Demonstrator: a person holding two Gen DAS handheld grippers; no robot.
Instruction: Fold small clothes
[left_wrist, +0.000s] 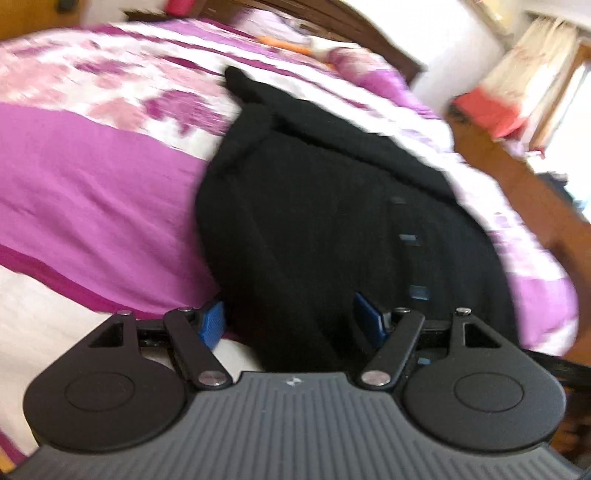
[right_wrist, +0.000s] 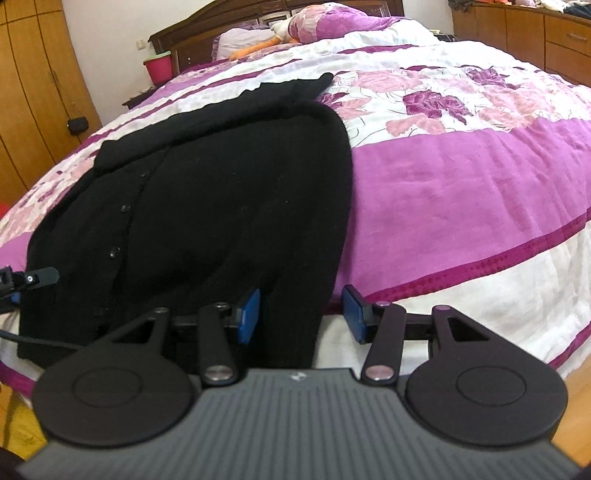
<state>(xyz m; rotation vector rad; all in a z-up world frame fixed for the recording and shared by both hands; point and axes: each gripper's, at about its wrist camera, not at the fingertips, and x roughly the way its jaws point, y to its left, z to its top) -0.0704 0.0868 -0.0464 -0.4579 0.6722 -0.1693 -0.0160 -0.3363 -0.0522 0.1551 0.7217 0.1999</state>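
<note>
The black cardigan (right_wrist: 207, 192) lies on the bedspread (right_wrist: 461, 177) with its long axis running from the near bed edge toward the headboard (right_wrist: 221, 22), collar end far. Wide bare spread lies beside it. The left gripper (left_wrist: 291, 319) and right gripper (right_wrist: 301, 312) both gape, straddling its hem.
</note>
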